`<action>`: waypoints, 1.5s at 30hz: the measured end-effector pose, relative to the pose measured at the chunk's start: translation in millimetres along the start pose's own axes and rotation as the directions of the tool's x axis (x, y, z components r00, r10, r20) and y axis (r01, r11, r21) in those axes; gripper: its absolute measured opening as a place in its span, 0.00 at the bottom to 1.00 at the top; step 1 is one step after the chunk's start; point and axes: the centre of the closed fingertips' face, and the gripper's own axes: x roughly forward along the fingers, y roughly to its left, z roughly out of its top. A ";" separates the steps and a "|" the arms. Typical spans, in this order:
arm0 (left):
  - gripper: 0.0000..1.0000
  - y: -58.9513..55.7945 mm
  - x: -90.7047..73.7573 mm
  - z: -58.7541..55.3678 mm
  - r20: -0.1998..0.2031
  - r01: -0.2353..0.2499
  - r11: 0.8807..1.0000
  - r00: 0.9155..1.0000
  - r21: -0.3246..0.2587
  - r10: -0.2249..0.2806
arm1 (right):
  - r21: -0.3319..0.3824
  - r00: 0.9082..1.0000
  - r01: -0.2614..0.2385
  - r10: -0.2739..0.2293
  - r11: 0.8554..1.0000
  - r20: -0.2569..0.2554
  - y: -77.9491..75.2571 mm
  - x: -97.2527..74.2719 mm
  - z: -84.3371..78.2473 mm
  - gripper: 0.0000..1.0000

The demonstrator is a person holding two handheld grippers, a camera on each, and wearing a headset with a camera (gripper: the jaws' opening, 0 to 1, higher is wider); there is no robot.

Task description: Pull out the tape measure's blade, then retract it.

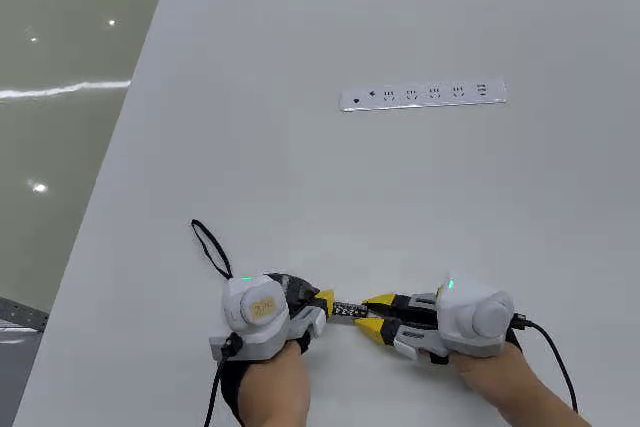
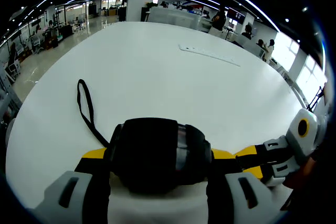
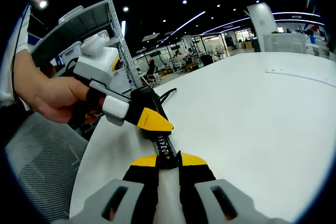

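Observation:
My left gripper (image 1: 318, 308) is shut on the black tape measure case (image 2: 157, 150), which sits between its yellow-tipped jaws just above the white table (image 1: 330, 177). The case's black wrist strap (image 1: 210, 245) trails on the table behind it. A short length of the blade (image 1: 348, 310) with printed numbers (image 3: 164, 148) runs from the case to my right gripper (image 1: 375, 314), which is shut on the blade's end. In the right gripper view the left gripper (image 3: 142, 116) and the hand holding it are at upper left.
A white power strip (image 1: 423, 95) lies flat farther back on the table. The table's left edge (image 1: 110, 177) borders a shiny floor. A cable (image 1: 553, 352) runs from the right gripper. Shelving and people stand in the background.

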 end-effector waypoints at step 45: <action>0.73 0.7 -1.0 0.2 0.003 0.019 1.000 1.000 -0.025 -0.019 | -0.009 0.998 -0.054 0.054 0.998 -0.013 8.0 30.1 8.2 0.13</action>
